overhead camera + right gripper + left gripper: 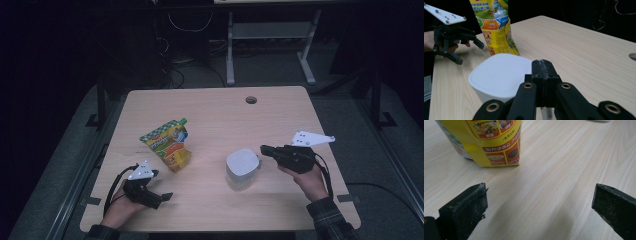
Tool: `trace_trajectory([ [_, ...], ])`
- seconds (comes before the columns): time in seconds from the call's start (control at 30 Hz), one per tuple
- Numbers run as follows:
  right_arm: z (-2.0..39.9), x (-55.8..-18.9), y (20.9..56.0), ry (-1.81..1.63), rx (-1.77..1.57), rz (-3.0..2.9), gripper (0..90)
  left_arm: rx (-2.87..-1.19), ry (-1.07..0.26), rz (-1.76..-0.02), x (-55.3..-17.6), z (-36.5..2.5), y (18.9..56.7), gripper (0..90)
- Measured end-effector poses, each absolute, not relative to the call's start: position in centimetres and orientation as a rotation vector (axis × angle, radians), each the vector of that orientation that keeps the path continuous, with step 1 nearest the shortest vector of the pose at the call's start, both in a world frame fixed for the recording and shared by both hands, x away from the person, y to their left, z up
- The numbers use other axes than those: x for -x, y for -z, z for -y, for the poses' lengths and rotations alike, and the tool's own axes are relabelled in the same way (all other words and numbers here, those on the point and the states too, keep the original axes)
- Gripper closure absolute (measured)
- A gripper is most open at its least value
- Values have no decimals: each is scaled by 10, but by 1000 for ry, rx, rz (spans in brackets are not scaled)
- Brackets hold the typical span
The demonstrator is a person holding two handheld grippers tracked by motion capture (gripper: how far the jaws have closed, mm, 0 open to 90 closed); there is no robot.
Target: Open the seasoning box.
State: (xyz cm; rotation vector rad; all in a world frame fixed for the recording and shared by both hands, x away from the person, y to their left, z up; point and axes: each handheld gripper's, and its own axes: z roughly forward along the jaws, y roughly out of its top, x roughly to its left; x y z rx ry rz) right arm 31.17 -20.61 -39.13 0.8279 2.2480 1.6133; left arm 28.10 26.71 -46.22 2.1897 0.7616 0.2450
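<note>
Standing upright on the wooden table (280, 110), a yellow spouted food pouch (167, 144) sits left of centre, with a white lidded tub (243, 168) to its right. Beside the tub, the right gripper (264, 148) has its jaws pressed together on nothing. Near the pouch, the left gripper (167, 196) rests with jaws spread wide and empty.

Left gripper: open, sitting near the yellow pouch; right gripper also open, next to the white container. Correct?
Not quite. The right gripper is shut: the right gripper view shows its two jaws pressed together with nothing between them, beside the white container. The rest holds: the left gripper is open, near the yellow pouch.
</note>
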Motion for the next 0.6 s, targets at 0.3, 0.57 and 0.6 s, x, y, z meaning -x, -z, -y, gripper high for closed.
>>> trace_trajectory([
  [0.3, 189, -323, 388, -1647, -837, -2243, 894, -2174, -242, -774, -280, -267, 462, 0],
  [0.57, 189, -316, 389, -1632, -846, -2260, 893, -2147, -230, -767, -278, -267, 458, 0],
  [0.6, 190, -316, 390, -1632, -852, -2262, 894, -2131, -228, -766, -277, -267, 456, 0],
])
